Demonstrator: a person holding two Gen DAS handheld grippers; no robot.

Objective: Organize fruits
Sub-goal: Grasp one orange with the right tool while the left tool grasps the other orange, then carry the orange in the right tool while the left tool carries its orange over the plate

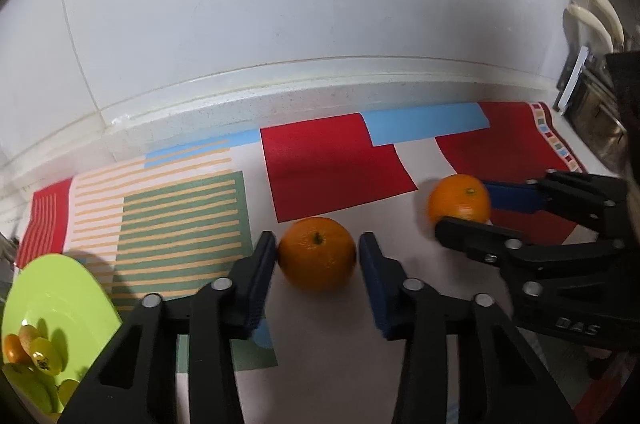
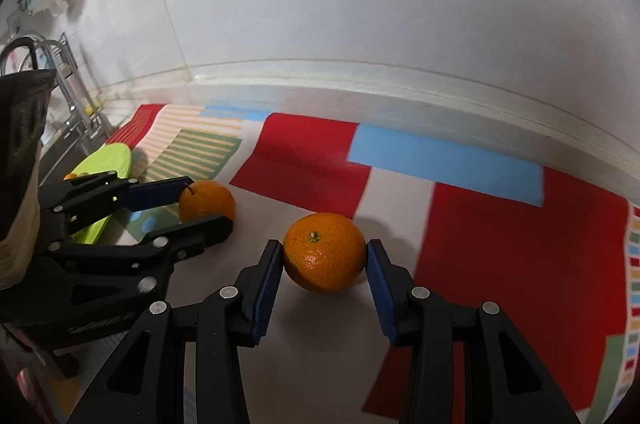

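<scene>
Two oranges lie on a colourful patterned mat (image 1: 336, 160). My left gripper (image 1: 318, 248) is open around the left orange (image 1: 317, 254); its left pad touches the fruit, the right pad stands slightly apart. My right gripper (image 2: 324, 252) is closed against the right orange (image 2: 324, 251), both pads touching its sides, the fruit resting on the mat. In the left wrist view the right gripper (image 1: 460, 202) and its orange (image 1: 459, 198) show at right. In the right wrist view the left gripper (image 2: 200, 202) and its orange (image 2: 207, 201) show at left.
A lime-green plate (image 1: 52, 288) with several small fruits (image 1: 34, 348) sits at the mat's left end, also in the right wrist view (image 2: 108, 160). A white wall backs the counter. A sink and rack (image 2: 68, 96) stand far left. Utensils (image 1: 596, 20) hang at right.
</scene>
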